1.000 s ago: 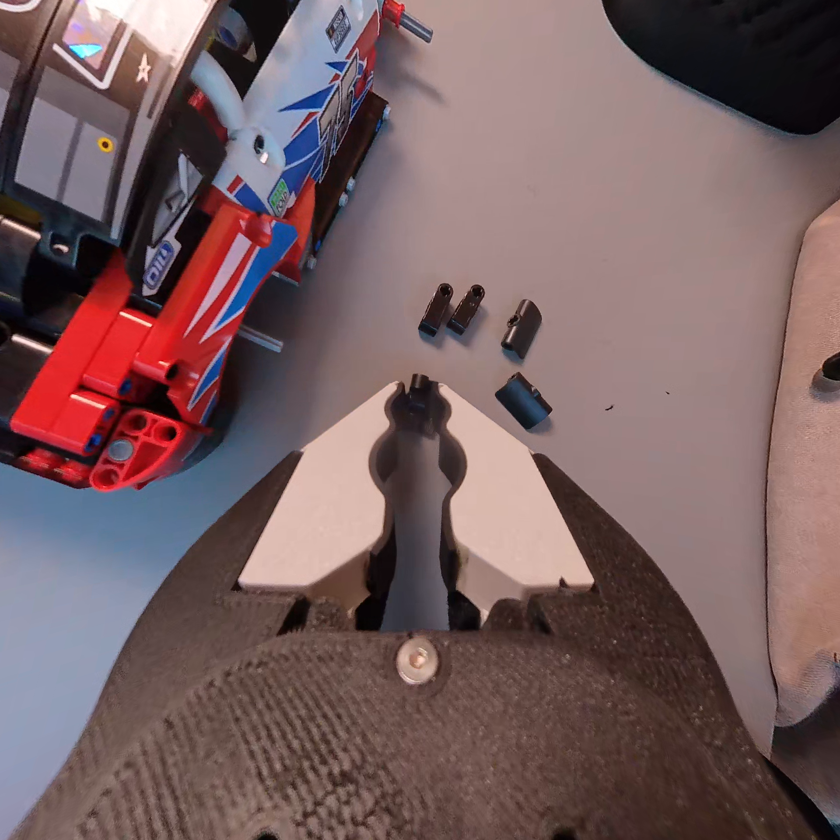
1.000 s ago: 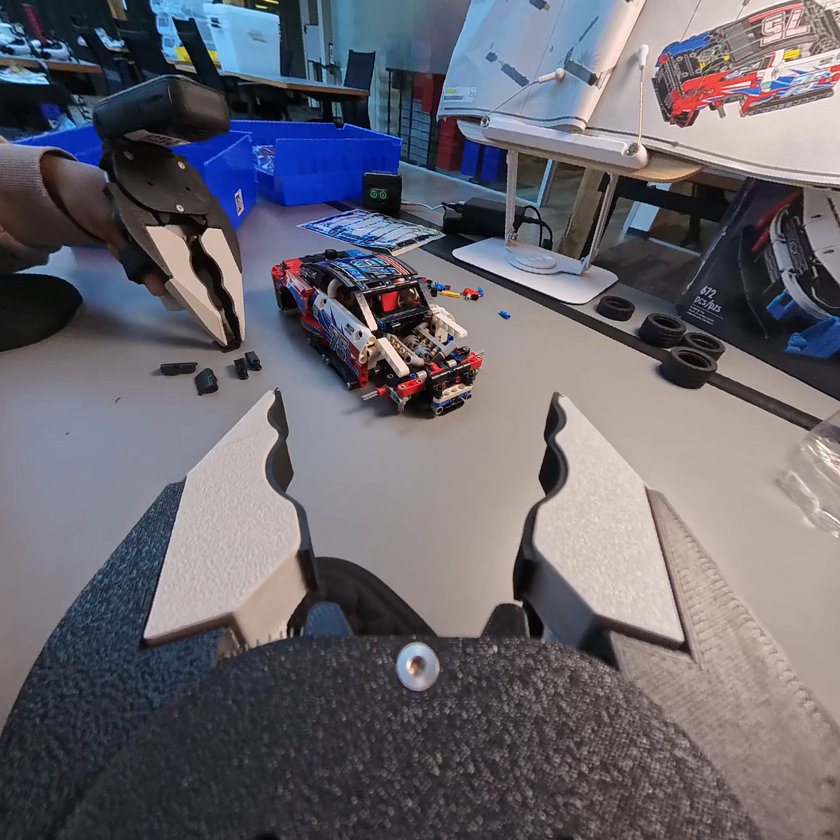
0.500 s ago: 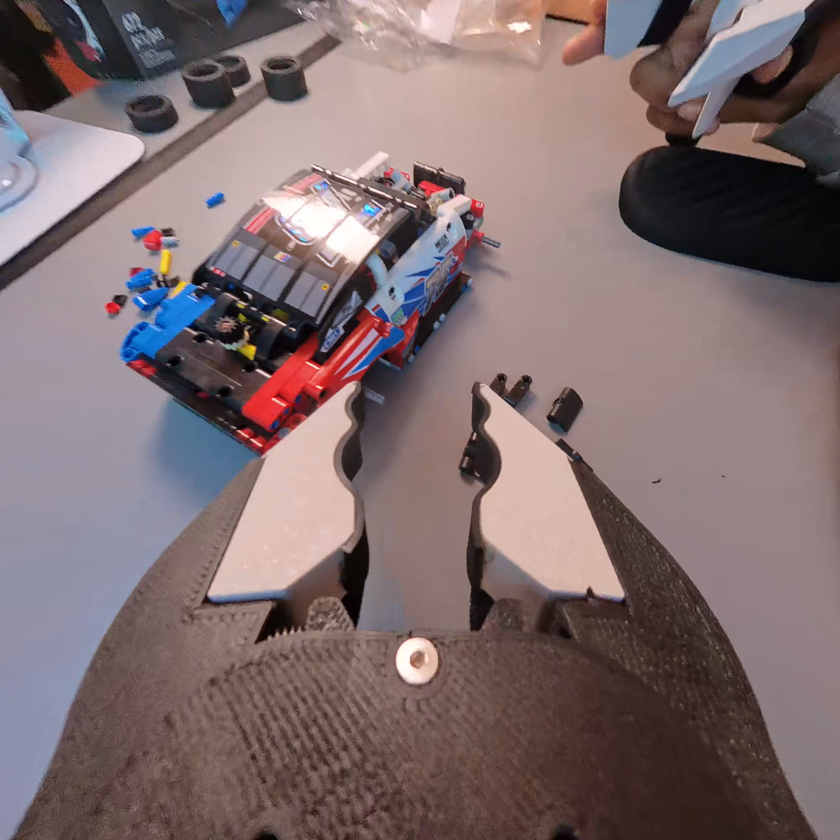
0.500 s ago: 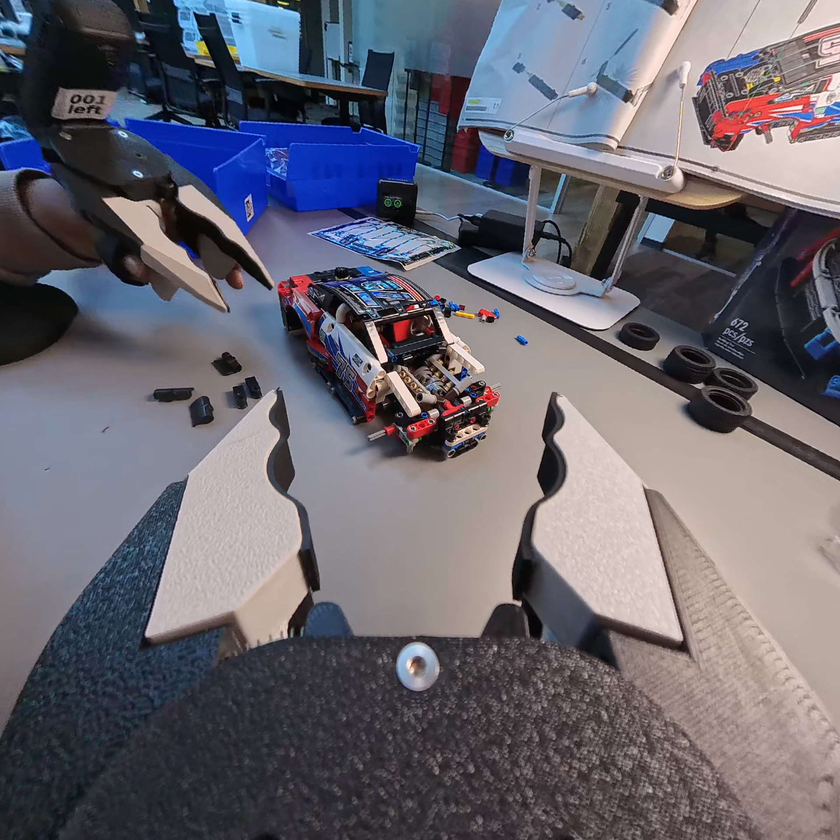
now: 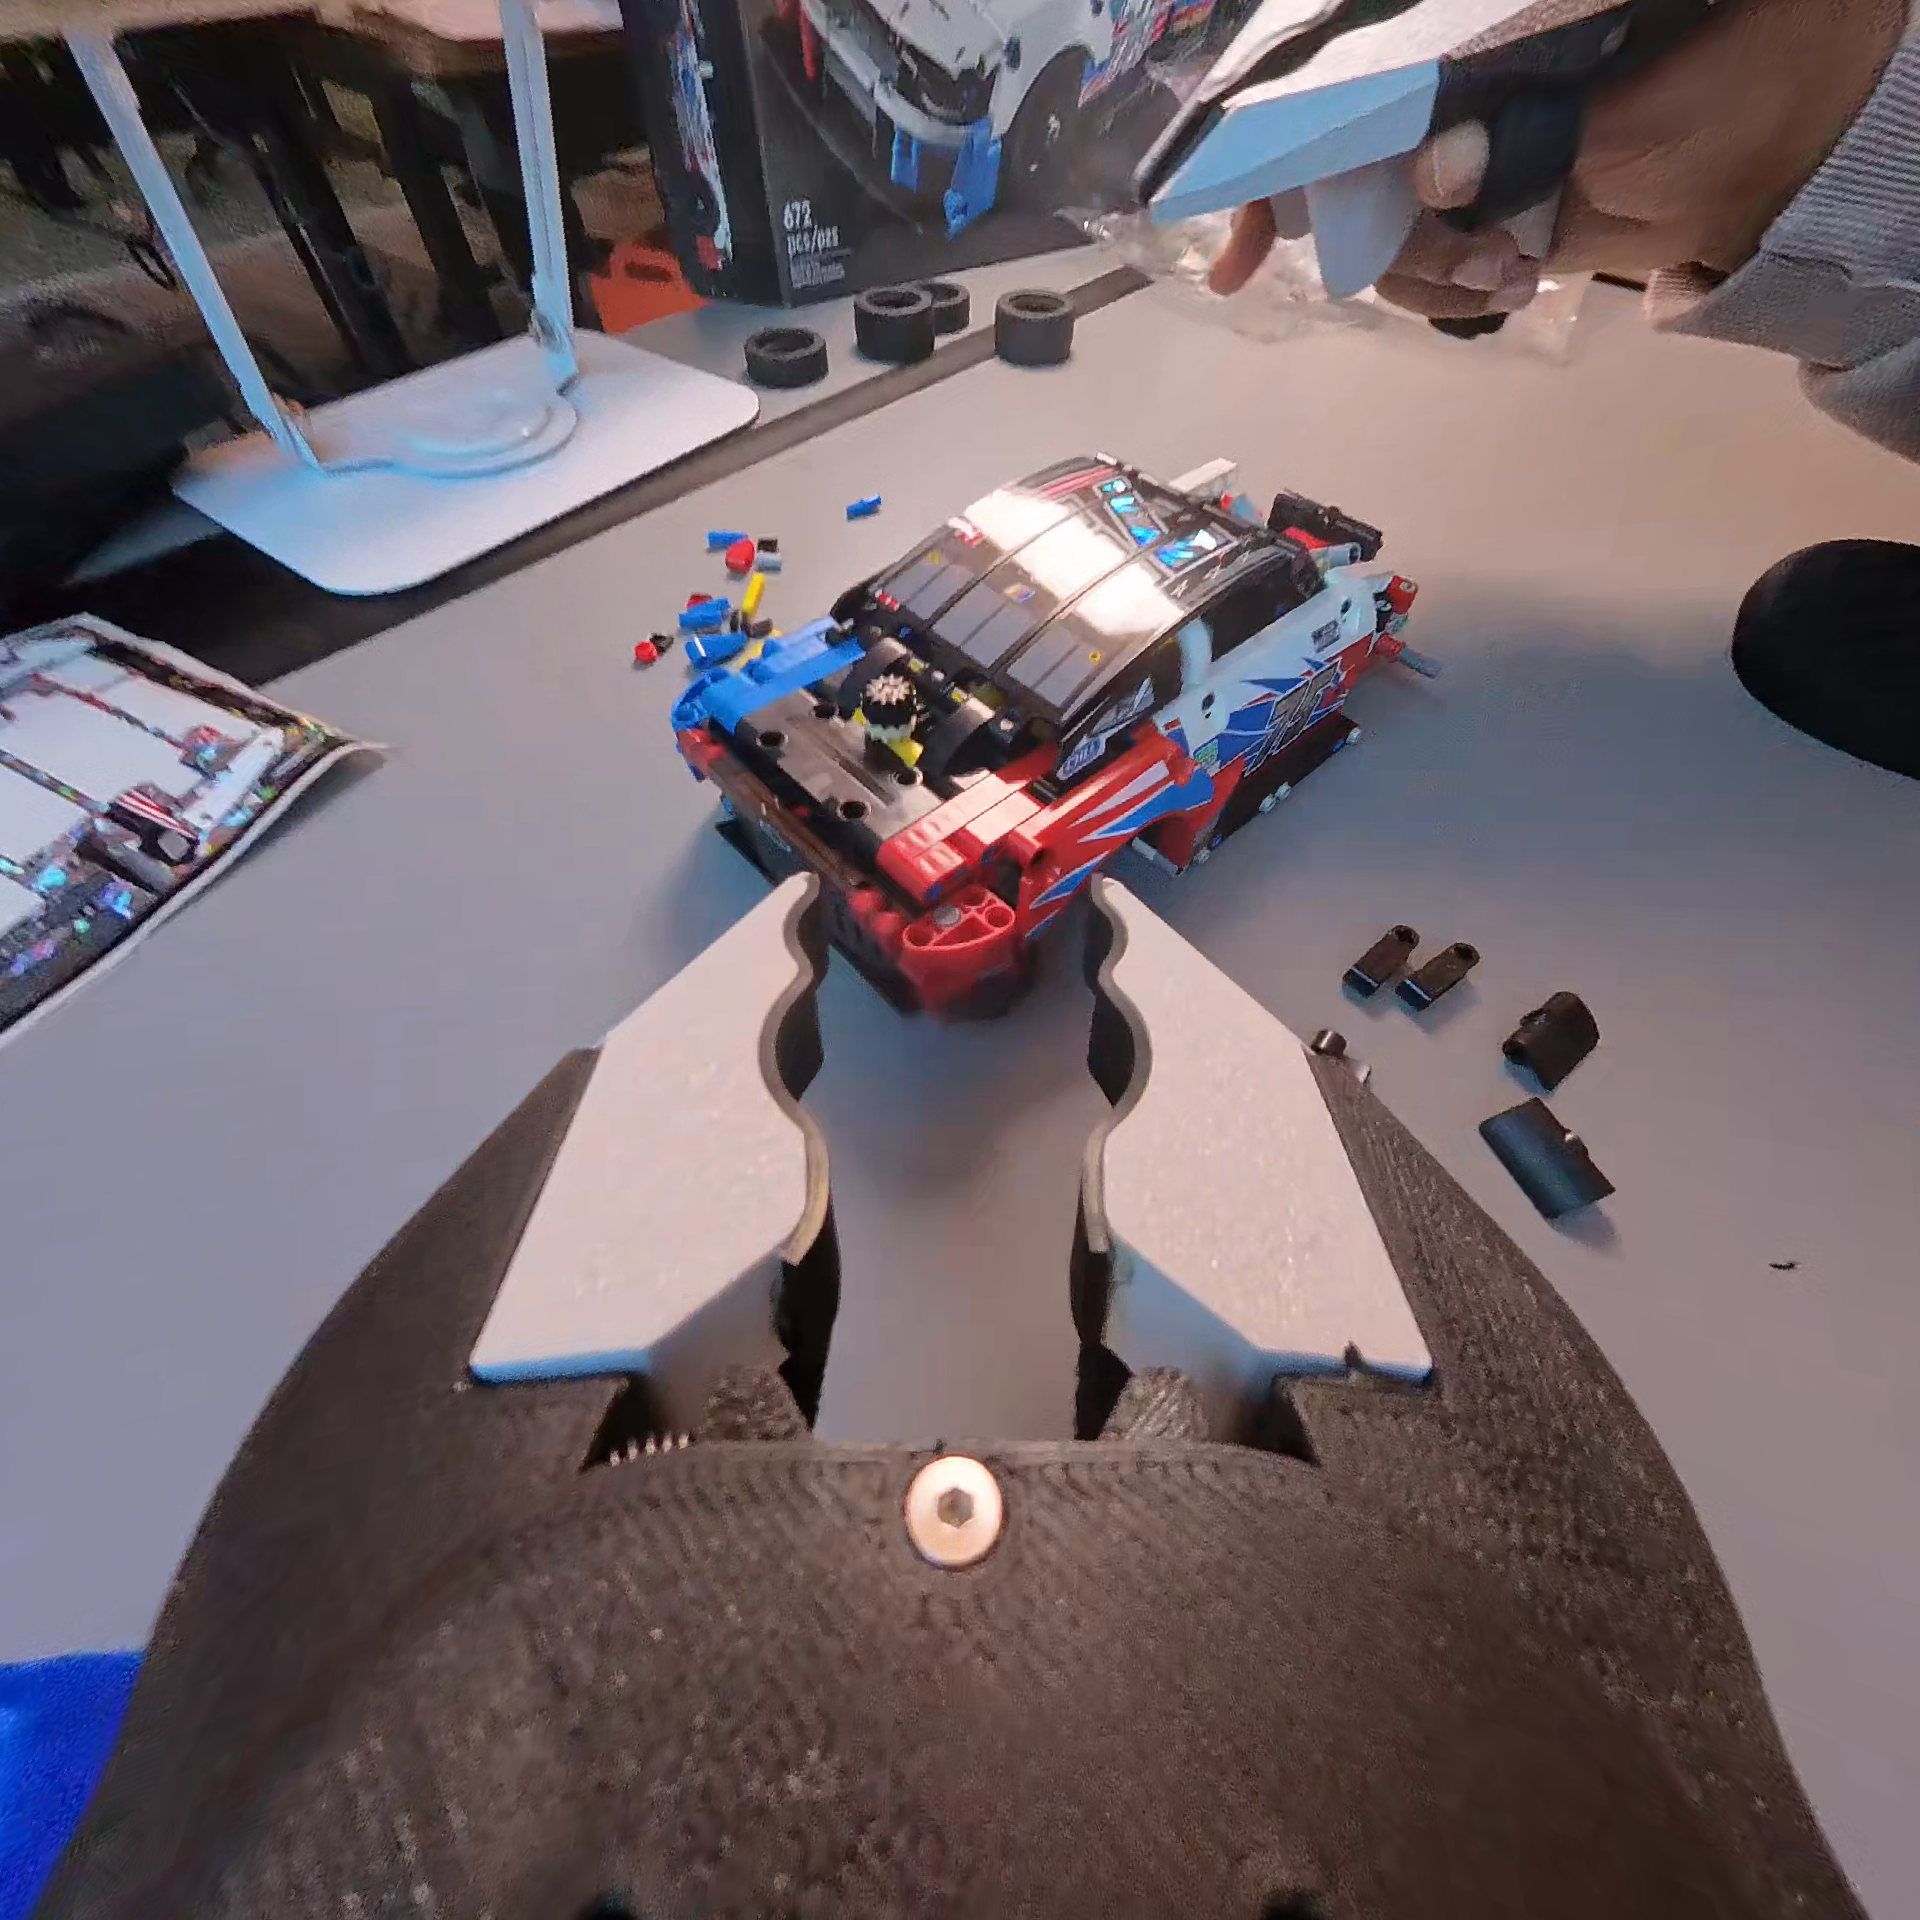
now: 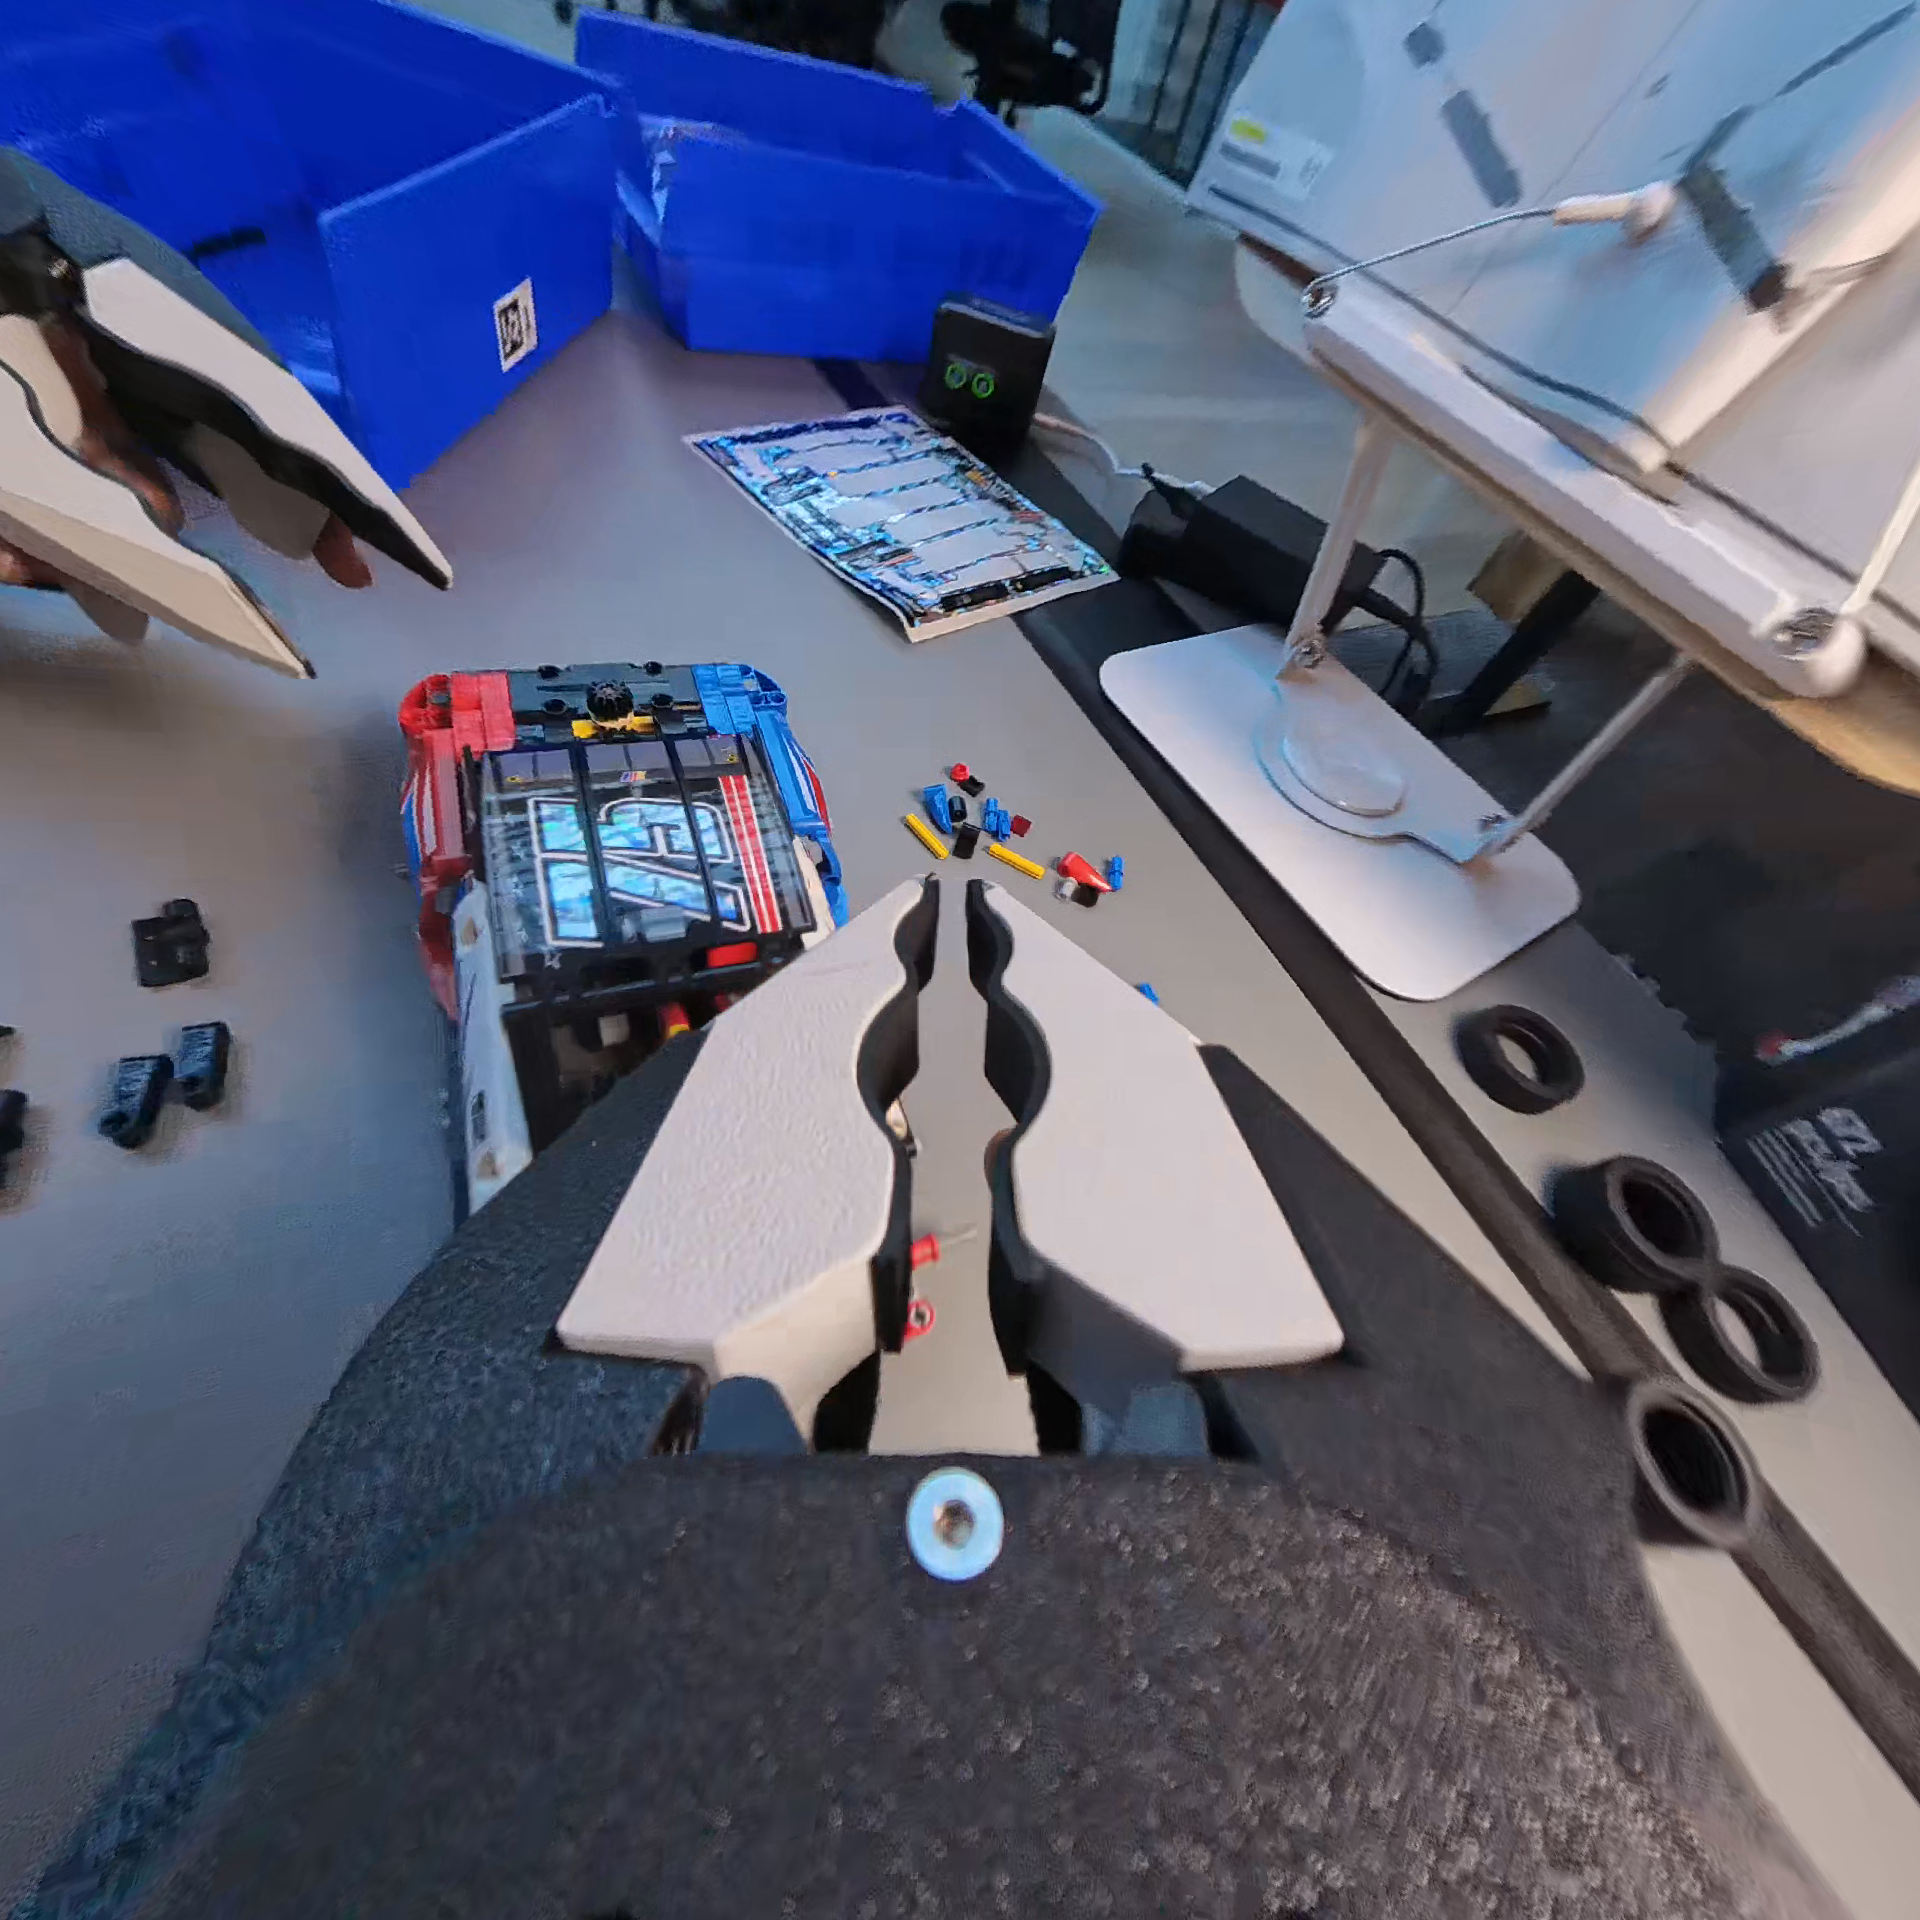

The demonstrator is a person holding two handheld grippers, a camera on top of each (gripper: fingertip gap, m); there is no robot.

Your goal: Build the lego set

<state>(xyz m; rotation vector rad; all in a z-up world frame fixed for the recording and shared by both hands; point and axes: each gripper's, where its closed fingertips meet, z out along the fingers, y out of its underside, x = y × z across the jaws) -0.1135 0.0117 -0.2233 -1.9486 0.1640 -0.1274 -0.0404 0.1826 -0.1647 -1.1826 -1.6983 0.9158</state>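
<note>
You are working over a lego car (image 5: 1049, 717) sitting mid-table with body, roof and decals on — wheels missing. Four black tyres (image 6: 1662, 1288) are lying loose along the table's far edge; small black parts (image 5: 1475, 1029) are waiting beside the car, coloured pins (image 6: 1008, 831) beyond it. Your left gripper (image 5: 951, 914) is hovering with jaws parted and empty; your right gripper (image 6: 951, 885) is nearly closed above the car — whether it is gripping anything, you cannot tell.
</note>
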